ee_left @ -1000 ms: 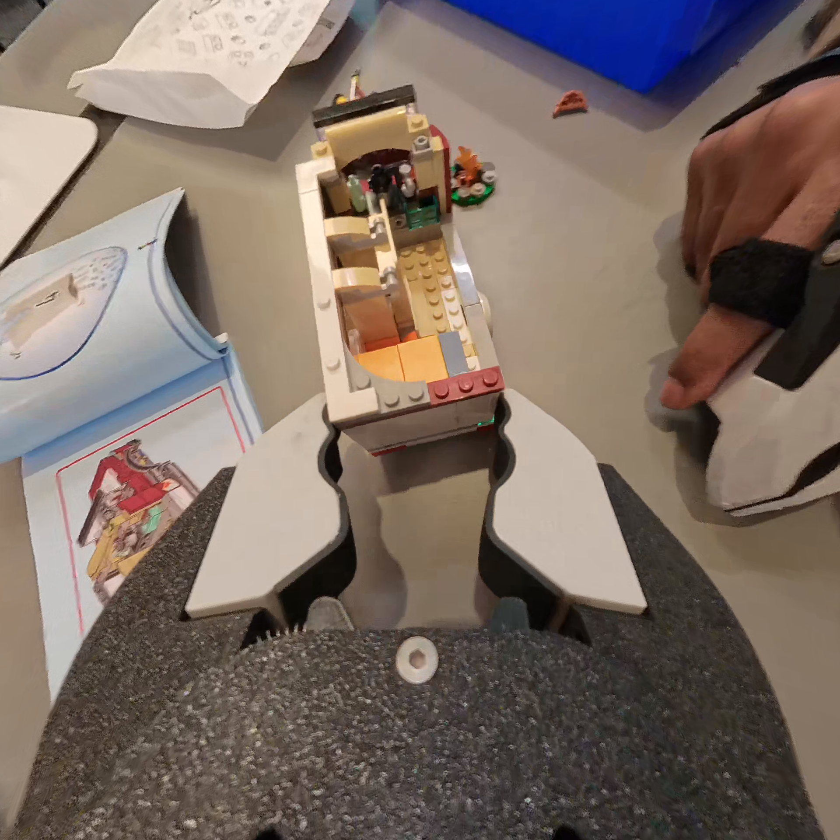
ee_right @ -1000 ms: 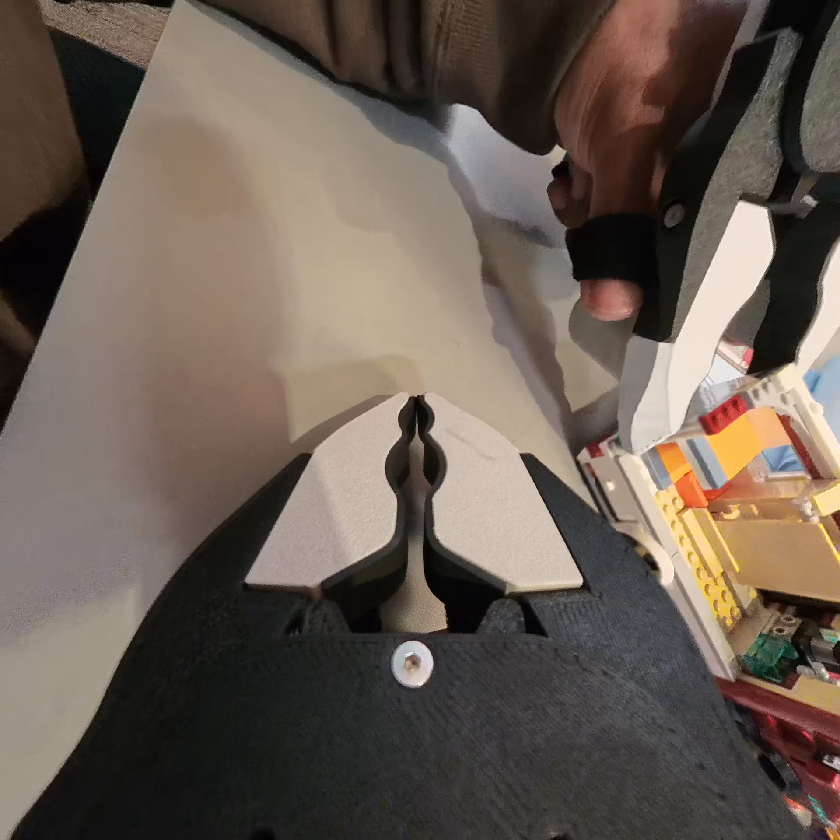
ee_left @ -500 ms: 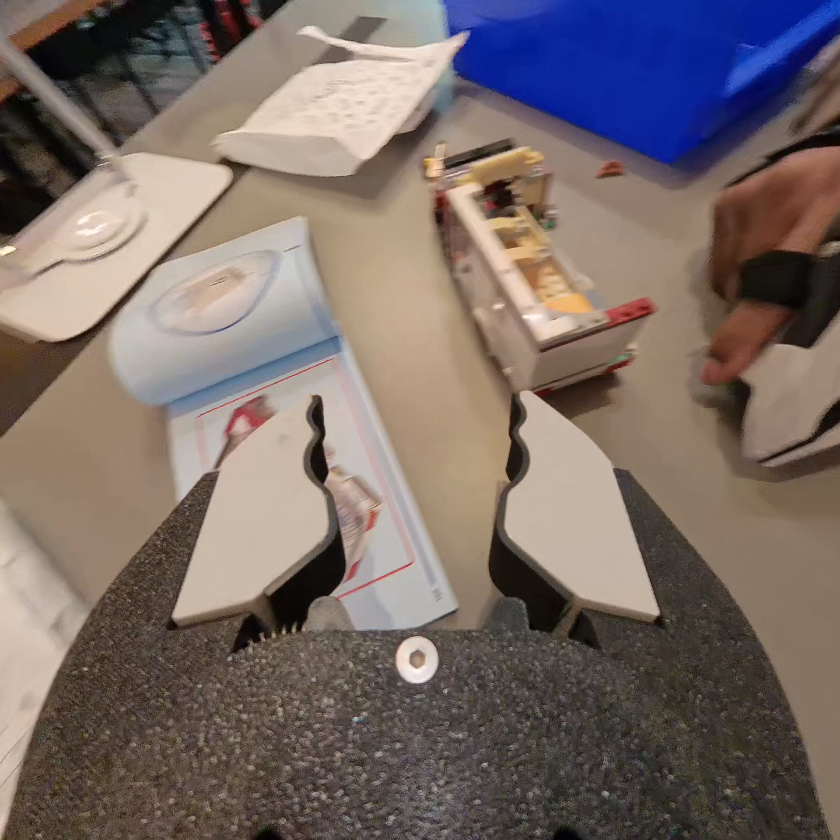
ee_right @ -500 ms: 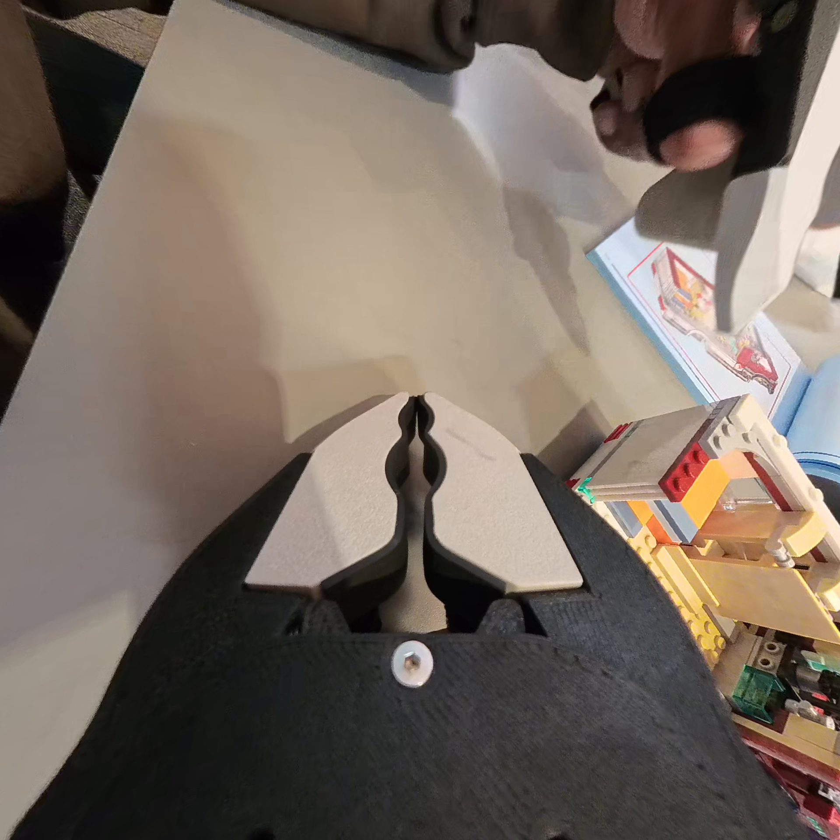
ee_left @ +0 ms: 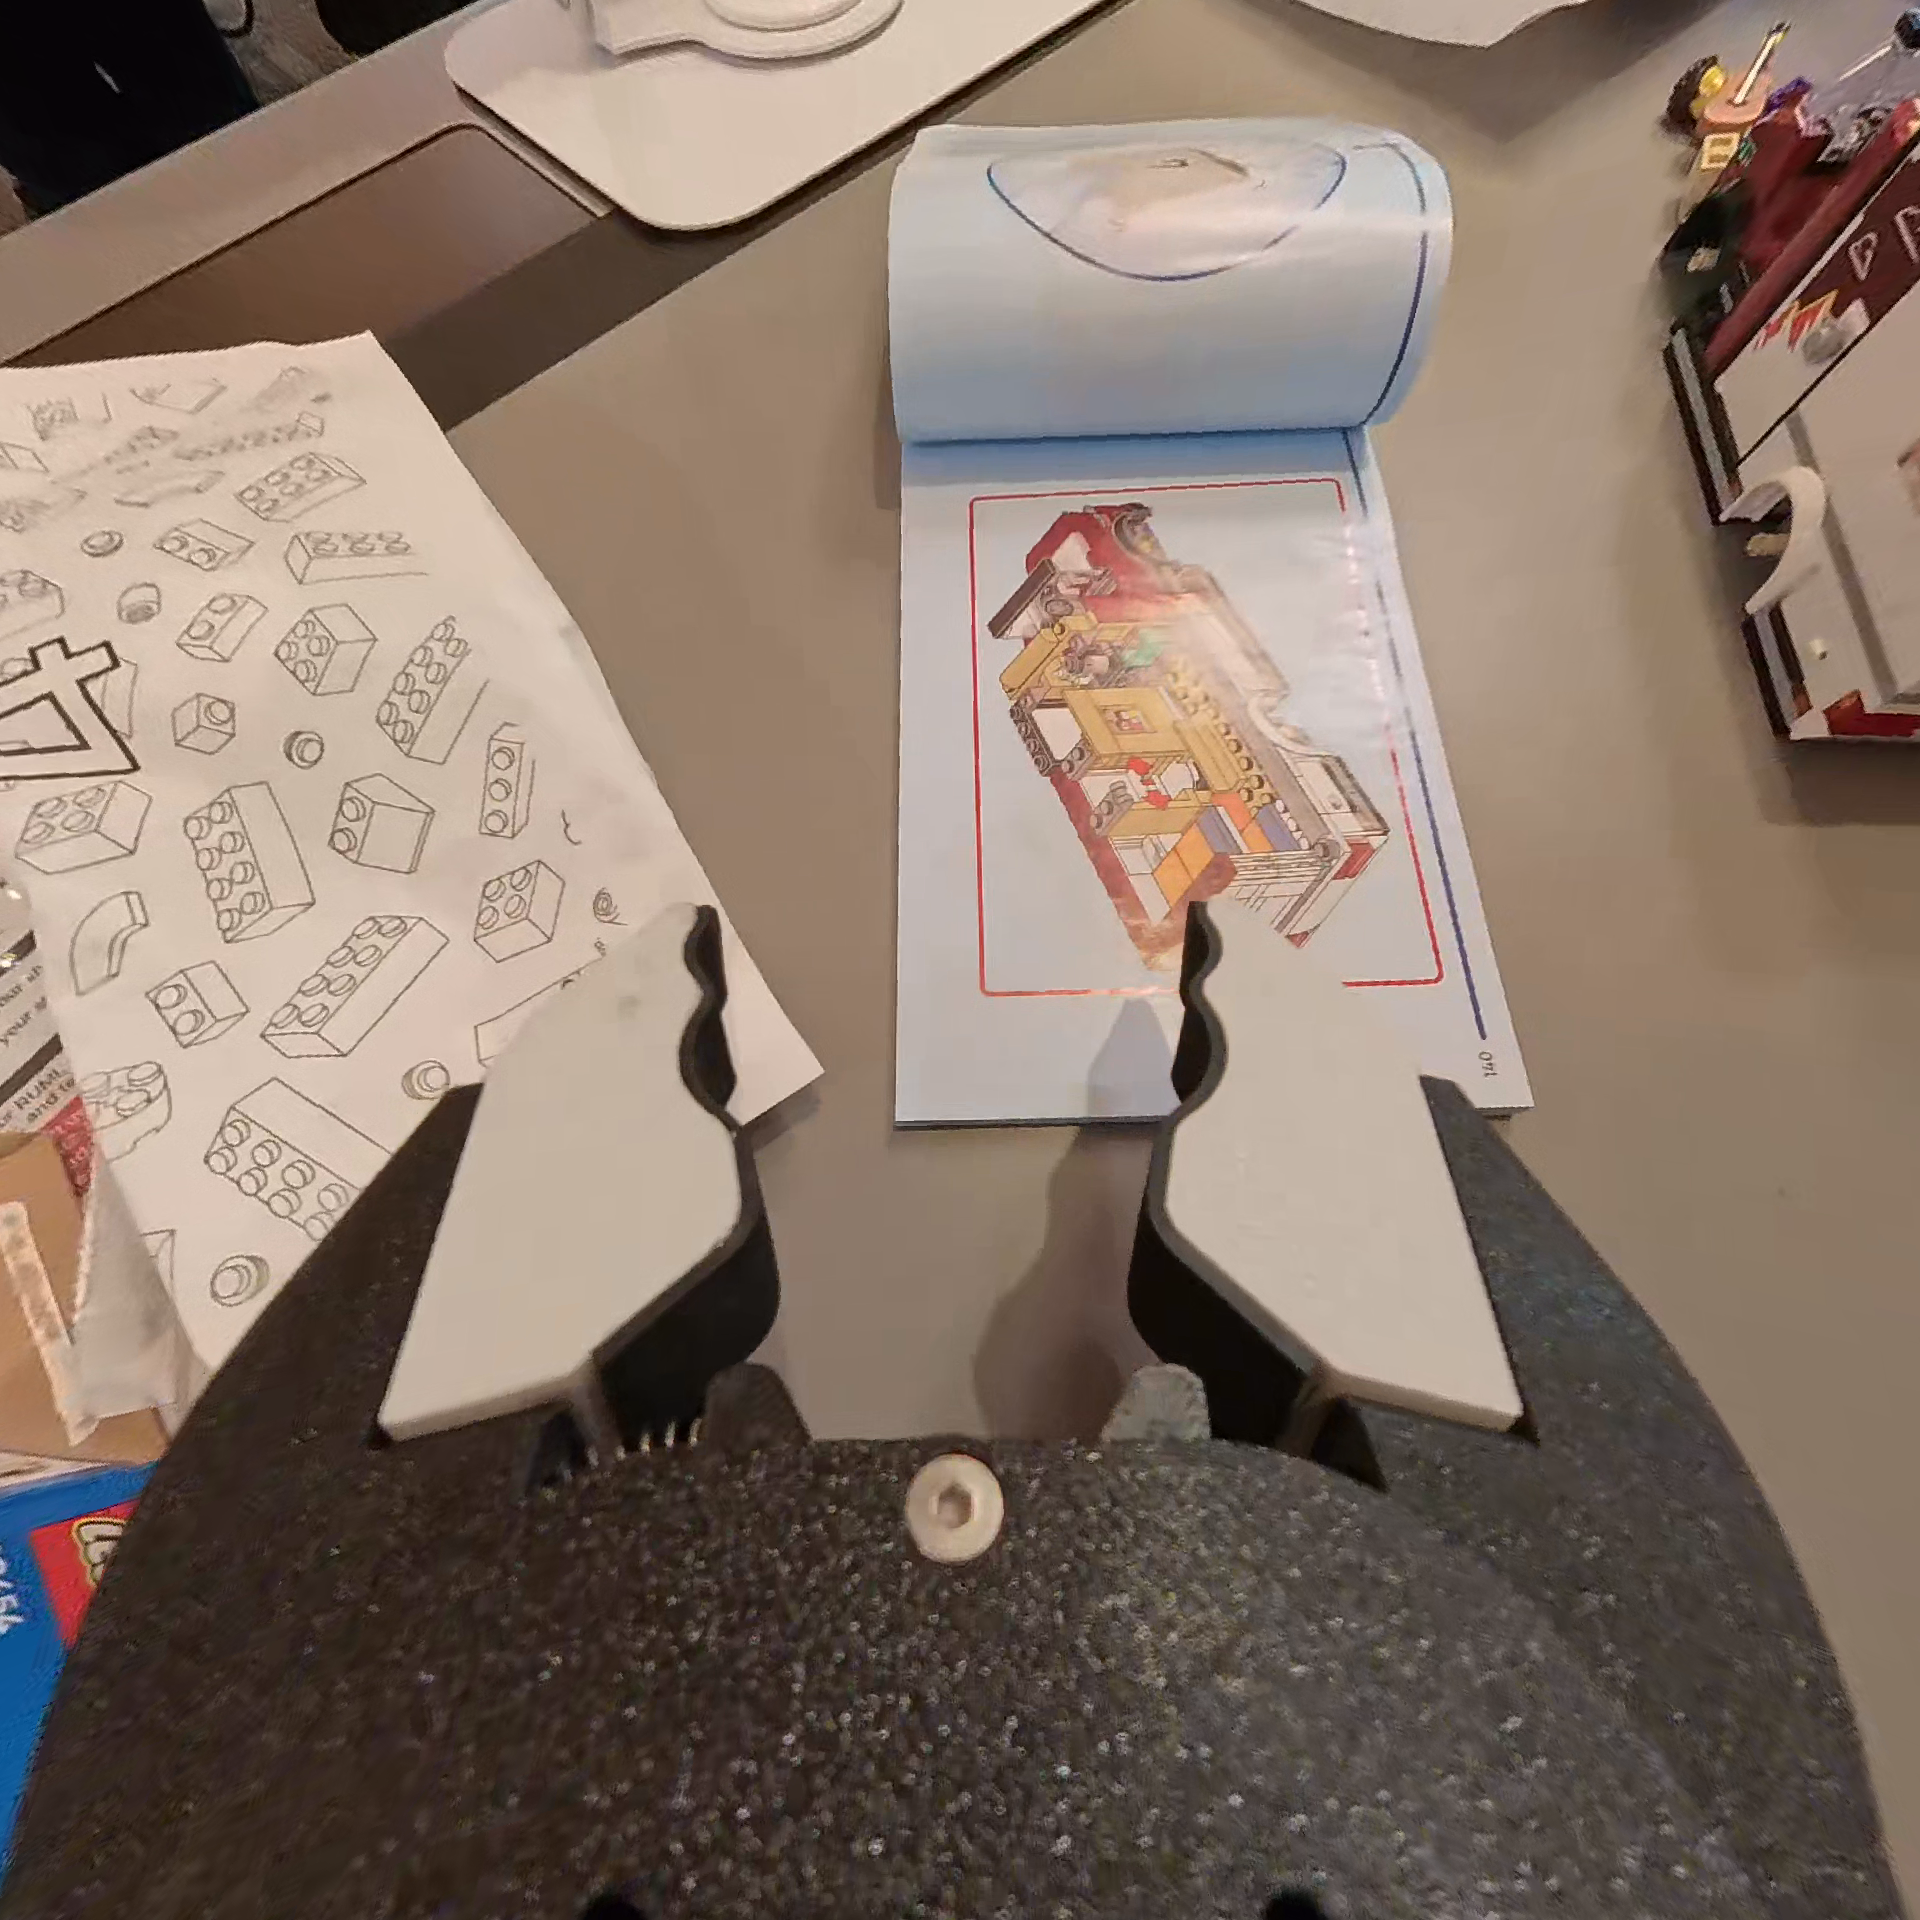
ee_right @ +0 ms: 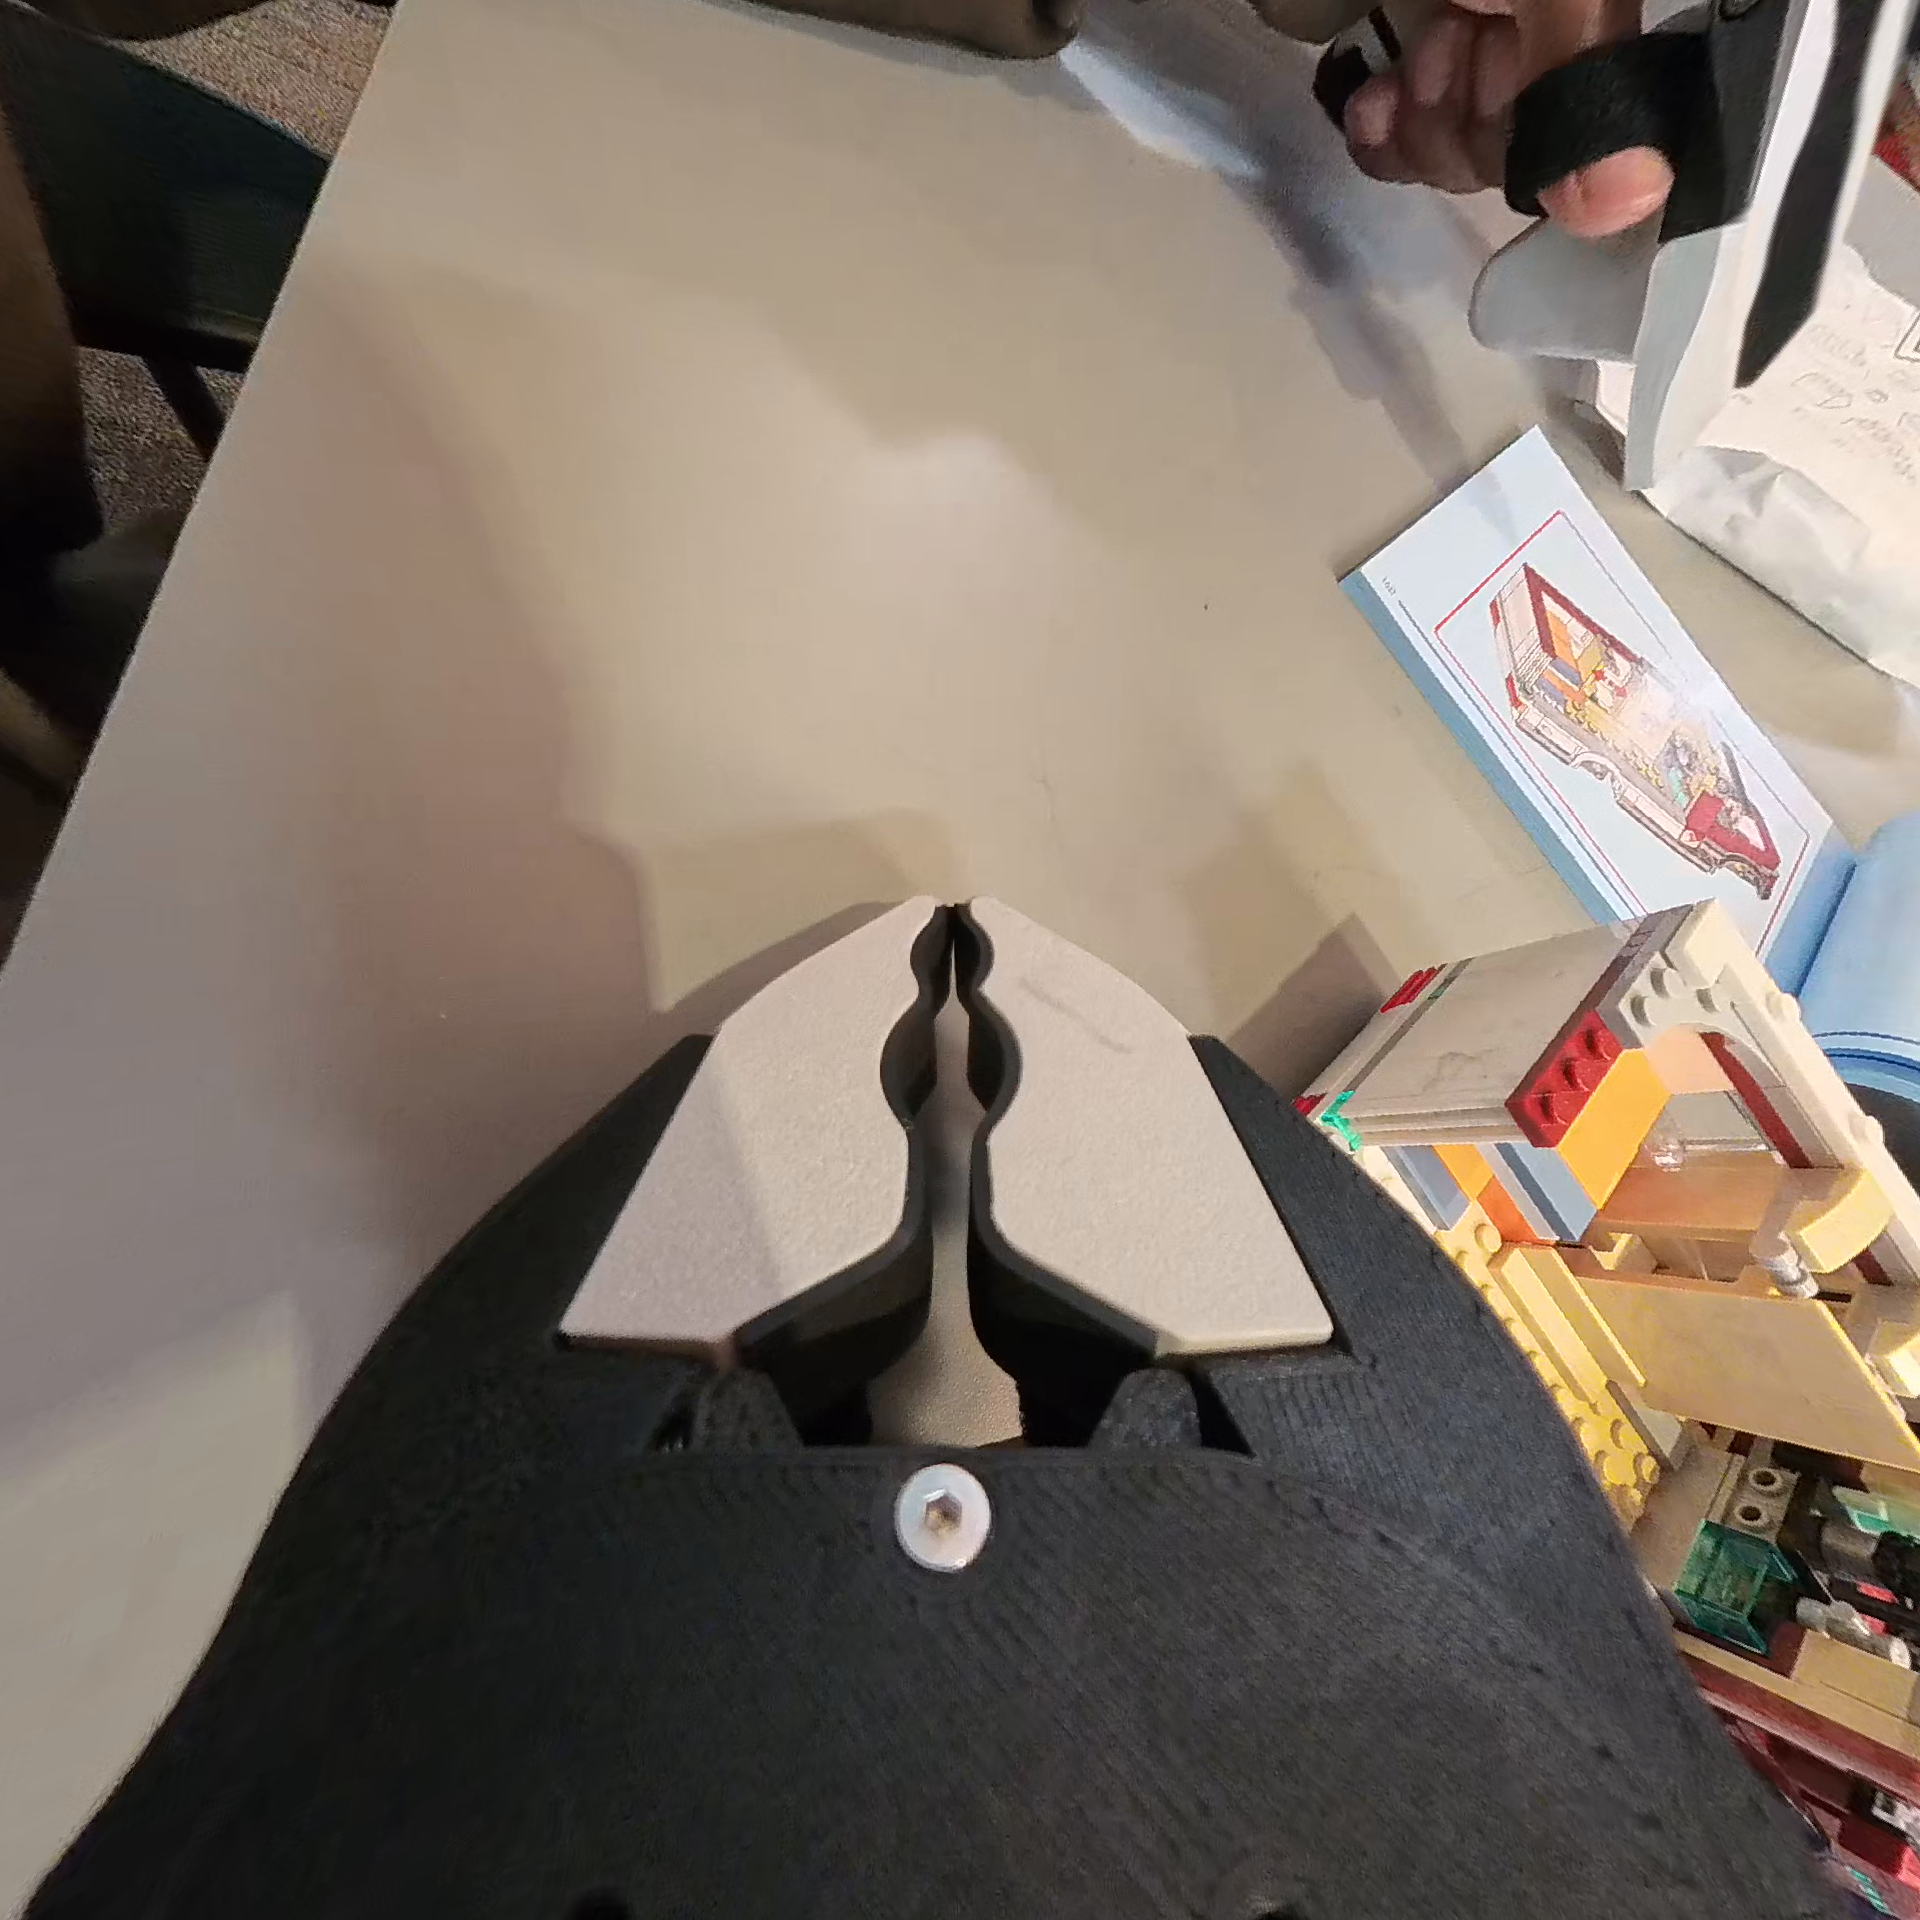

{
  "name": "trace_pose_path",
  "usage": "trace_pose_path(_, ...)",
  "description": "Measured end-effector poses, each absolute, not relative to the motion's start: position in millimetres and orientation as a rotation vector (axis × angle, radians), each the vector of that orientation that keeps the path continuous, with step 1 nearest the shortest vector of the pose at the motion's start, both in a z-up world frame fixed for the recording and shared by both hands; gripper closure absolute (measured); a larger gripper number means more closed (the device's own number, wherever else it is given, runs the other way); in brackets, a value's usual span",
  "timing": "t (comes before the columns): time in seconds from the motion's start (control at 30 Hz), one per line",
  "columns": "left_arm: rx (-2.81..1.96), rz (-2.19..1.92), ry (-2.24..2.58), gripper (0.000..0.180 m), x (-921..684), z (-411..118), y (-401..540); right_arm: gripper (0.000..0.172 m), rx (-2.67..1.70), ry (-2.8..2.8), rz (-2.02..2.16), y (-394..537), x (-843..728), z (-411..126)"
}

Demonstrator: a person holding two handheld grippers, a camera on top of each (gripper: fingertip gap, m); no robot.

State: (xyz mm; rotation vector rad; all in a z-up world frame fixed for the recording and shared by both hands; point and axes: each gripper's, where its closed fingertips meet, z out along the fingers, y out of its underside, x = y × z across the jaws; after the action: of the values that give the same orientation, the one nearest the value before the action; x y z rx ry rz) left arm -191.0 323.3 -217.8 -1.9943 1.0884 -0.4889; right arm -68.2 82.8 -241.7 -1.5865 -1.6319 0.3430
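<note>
We hold the left gripper (ee_left: 951, 914) with fingers spread and empty, above the booklet's (ee_left: 1174, 790) near edge; its long side runs away from us. The right gripper (ee_right: 953, 912), fingers pressed together on nothing, sits beside the brick model (ee_right: 1621, 1195).

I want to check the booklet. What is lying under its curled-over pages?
Under the curled pages lies the open booklet; its picture page shows a brick model. The strip beneath the curl is covered.

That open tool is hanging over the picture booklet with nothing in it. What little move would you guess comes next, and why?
Probably a small drop toward the booklet. The left tool is wide open and holds nothing, with one fingertip over the booklet's near edge and the other over the printed paper sheet.
</note>
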Motion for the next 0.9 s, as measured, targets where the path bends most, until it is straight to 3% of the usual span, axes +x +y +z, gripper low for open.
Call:
trace_pose_path(0.7, -2.080, -0.659, 1.220, 0.093, -185.3, -233.2, 294.7, 0.172, -1.585, -1.634, 0.344, 82.5, -69.2, -242.0)
trace_pose_path(0.9, -2.194, -0.529, 1.241, 0.096, -190.7, -250.1, 295.1, 0.172, -1.586, -1.634, 0.345, 82.5, -69.3, -242.0)
